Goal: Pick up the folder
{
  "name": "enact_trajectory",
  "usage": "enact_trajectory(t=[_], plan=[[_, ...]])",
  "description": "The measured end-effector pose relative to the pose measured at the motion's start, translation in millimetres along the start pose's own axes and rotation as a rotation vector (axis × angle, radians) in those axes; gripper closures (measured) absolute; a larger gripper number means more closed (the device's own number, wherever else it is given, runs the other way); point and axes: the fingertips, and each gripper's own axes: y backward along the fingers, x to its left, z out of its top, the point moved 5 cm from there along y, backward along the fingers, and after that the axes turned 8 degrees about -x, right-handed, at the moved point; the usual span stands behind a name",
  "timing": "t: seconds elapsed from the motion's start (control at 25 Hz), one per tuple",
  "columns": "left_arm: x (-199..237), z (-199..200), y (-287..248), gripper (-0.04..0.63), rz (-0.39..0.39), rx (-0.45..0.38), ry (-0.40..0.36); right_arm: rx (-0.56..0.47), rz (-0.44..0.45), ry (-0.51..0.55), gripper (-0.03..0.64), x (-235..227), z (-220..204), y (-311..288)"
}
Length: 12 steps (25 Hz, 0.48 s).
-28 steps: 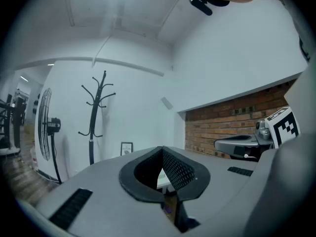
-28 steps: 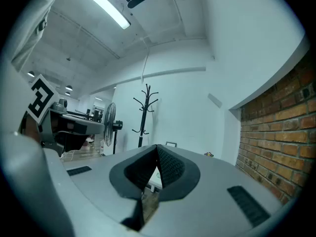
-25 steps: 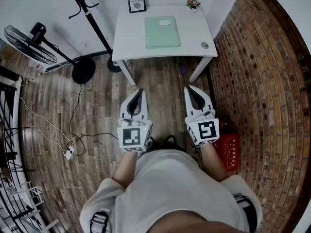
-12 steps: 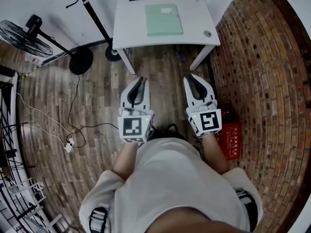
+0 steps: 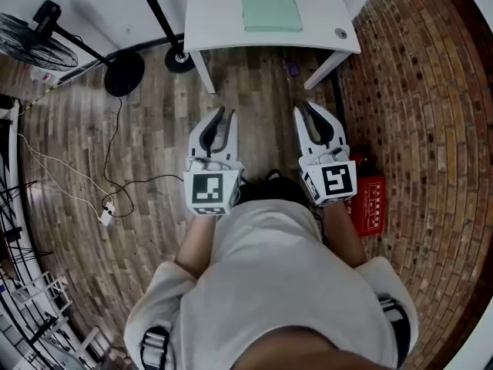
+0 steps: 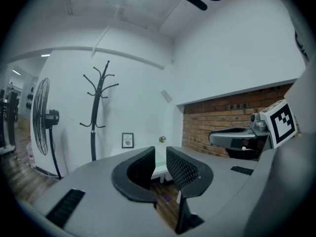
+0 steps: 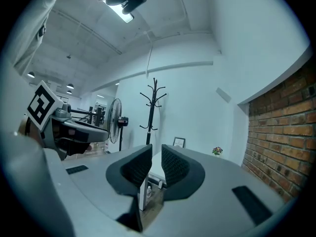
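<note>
The wooden floor (image 5: 262,91) in front of the white surface (image 5: 219,21) is bare, with room to pass. Left of the surface stand a black coat stand (image 5: 160,18) and a fan (image 5: 38,48). Right of the surface, a brick wall (image 5: 416,83) is close. Around the green folder (image 5: 270,6) the surface is open.

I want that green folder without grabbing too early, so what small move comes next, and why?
Probably step closer to the table. The green folder lies flat on it, well ahead of the left tongs and right tongs, which are above wooden floor. Both have just been opening: slightly apart, nothing between them.
</note>
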Motion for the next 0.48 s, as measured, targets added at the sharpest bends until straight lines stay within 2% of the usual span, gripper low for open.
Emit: enact_trajectory(t=[0.16, 0.48], plan=[[5.2, -4.7, 5.4, 0.534, -0.009, 0.010, 0.012, 0.011, -0.002, 0.007, 0.558, 5.0, -0.8, -1.2], [6.3, -12.2, -17.0, 0.532, -0.018, 0.016, 0.019, 0.011, -0.007, 0.001, 0.558, -10.4, -11.0, -16.2]])
